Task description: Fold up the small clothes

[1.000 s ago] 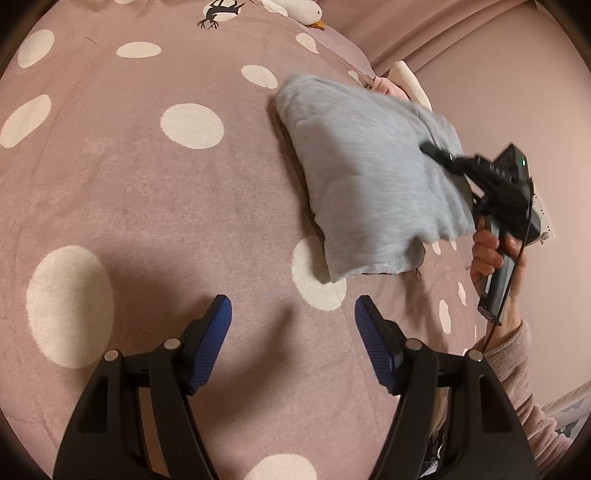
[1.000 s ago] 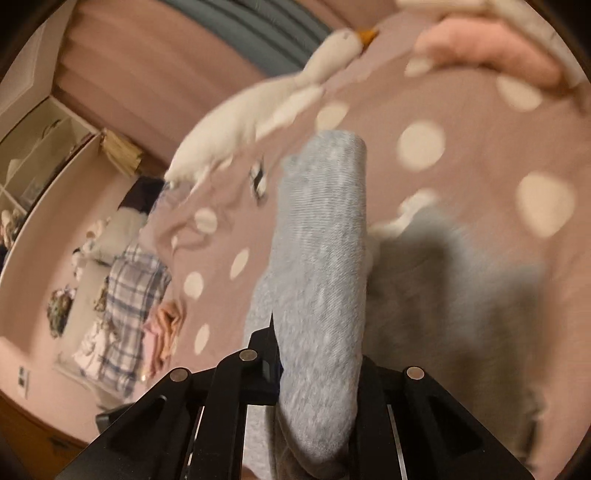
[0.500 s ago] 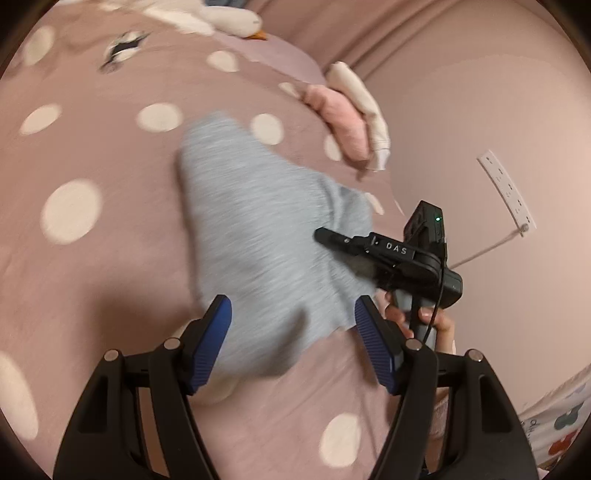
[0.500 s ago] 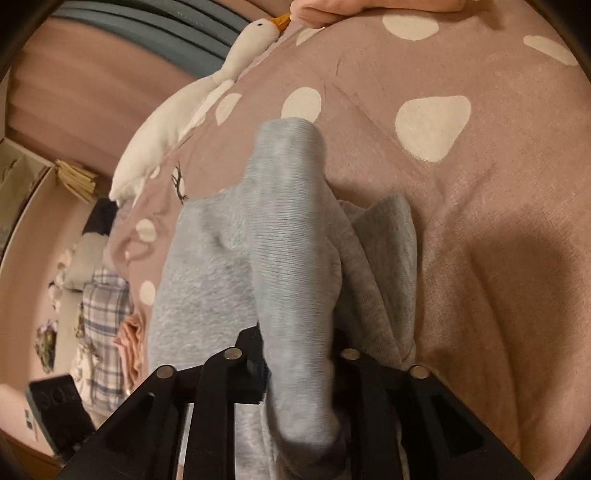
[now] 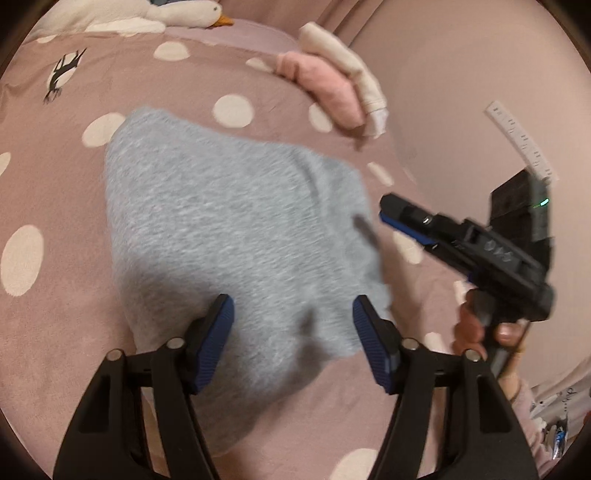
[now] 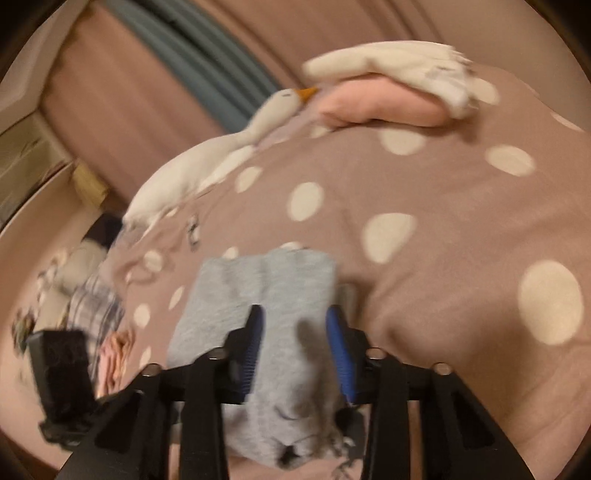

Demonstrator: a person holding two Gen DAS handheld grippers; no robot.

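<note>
A grey garment [image 5: 229,221] lies folded flat on the pink dotted bedcover [image 5: 55,184]. My left gripper [image 5: 293,325] hovers over its near edge. Its jaws are closing, the blue pads [image 5: 218,332] stand apart, and grey cloth lies under the gap between them. In the left wrist view my right gripper [image 5: 391,216] sits just off the garment's right edge, with a hand [image 5: 476,328] on its handle. In the right wrist view the right gripper [image 6: 295,332] has its jaws opening. The grey garment [image 6: 266,288] lies loose between the pads [image 6: 341,350], not pinched.
A white goose plush [image 5: 173,14] lies at the far edge of the bed. Folded pink and cream clothes [image 5: 332,88] are stacked near the wall, which carries a socket strip [image 5: 517,144]. Plaid and pink clothes [image 6: 99,314] lie to the left in the right wrist view.
The right gripper laid the lifted grey fold down, released it and backed off to the garment's right edge. The left gripper travelled from bare bedcover to above the garment, and its jaws narrowed.
</note>
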